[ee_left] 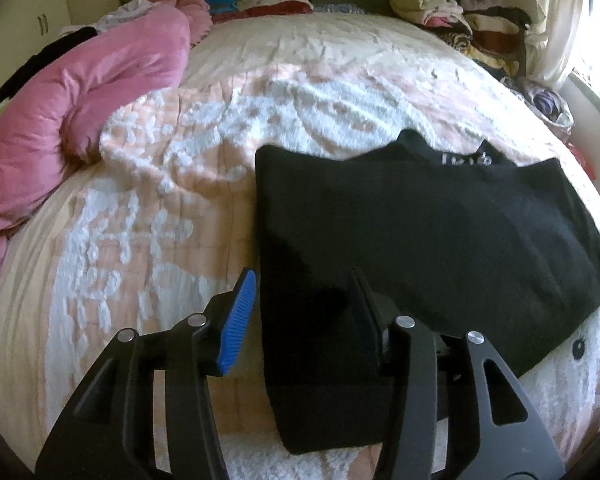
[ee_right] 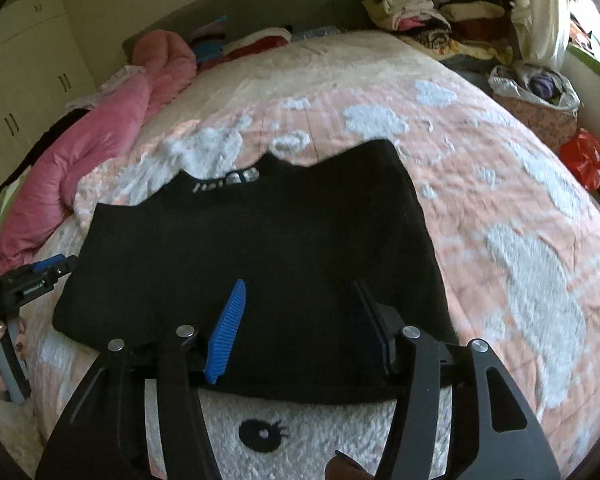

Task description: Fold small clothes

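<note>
A small black garment [ee_left: 420, 240] lies flat on the bed, its far edge wavy with white lettering near it. It also shows in the right wrist view [ee_right: 260, 248]. My left gripper [ee_left: 304, 304] is open, hovering over the garment's near left corner, with its blue pad [ee_left: 238, 320] over the bedspread just left of the garment edge. My right gripper [ee_right: 300, 312] is open over the garment's near edge. The left gripper also appears at the far left of the right wrist view [ee_right: 32, 276], beside the garment's left edge.
The bed has a pink and white quilted bedspread [ee_left: 180, 200]. A pink duvet [ee_left: 80, 120] lies bunched along the left side. Piles of folded clothes [ee_left: 460, 12] sit at the far right corner. A bag [ee_right: 536, 92] and red plastic [ee_right: 588, 160] lie off the right edge.
</note>
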A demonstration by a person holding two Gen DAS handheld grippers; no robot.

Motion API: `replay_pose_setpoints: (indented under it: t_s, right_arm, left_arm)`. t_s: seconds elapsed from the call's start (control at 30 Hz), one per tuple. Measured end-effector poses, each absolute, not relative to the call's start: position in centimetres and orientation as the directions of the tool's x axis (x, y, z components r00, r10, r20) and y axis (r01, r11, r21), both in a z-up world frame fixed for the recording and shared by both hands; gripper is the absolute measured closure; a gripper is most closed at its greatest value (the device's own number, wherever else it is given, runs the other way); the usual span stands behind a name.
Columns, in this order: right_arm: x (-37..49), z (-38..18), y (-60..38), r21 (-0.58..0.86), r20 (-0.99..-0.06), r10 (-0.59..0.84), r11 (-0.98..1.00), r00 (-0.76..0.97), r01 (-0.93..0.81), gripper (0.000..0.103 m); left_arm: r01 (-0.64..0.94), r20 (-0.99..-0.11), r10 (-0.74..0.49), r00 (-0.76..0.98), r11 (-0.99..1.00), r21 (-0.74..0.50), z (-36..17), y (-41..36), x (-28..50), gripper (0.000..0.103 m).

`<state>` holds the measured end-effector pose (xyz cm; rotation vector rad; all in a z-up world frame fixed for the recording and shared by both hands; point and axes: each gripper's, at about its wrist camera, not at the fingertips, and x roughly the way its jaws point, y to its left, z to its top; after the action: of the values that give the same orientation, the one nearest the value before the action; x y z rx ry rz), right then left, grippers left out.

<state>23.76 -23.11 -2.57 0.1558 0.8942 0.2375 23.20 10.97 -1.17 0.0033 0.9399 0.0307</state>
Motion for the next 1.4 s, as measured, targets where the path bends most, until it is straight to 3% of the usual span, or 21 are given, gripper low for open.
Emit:
replay_pose_setpoints:
  t_s: [0.37, 0.43, 0.6, 0.8, 1.03, 1.4]
  right_arm:
    - [21.9, -4.6, -23.6, 0.206, -0.785, 0.223, 0.974, 0.577, -0.096, 0.047]
    - [21.5, -4.2, -23.2, 0.216, -0.774, 0.243, 0.969, 0.585, -0.117, 0.037]
    - [20.7, -2.6, -19.4, 0.198, -0.744, 0.302, 0.952, 0.596, -0.234, 0.027]
    - [20.5, -1.0, -13.7, 0.162, -0.722, 0.364, 0.916, 0.588, -0.367, 0.016]
    - [20.4, -0.8, -8.0, 0.094, -0.721, 0.384, 0.879, 0.577, -0.467, 0.010]
    - [19.1, -3.2, -1.3, -0.018, -0.746, 0.383, 0.806, 0.545, -0.591, 0.008]
  left_arm:
    - [-0.051, -0.814, 0.015, 0.580, 0.999, -0.018, -2.6, 12.8, 20.9, 0.049]
    - [-0.061, -0.810, 0.016, 0.586, 0.998, -0.024, -2.3, 13.5, 20.5, 0.049]
    - [-0.091, -0.796, 0.036, 0.605, 0.996, -0.024, -0.9, 15.6, 19.7, 0.046]
    - [-0.132, -0.785, 0.079, 0.615, 0.991, -0.003, -0.1, 17.6, 19.3, 0.031]
    - [-0.166, -0.777, 0.111, 0.619, 0.986, 0.008, 0.4, 19.5, 19.5, 0.013]
    - [-0.187, -0.797, 0.091, 0.596, 0.982, -0.028, -0.1, 20.8, 21.9, 0.010]
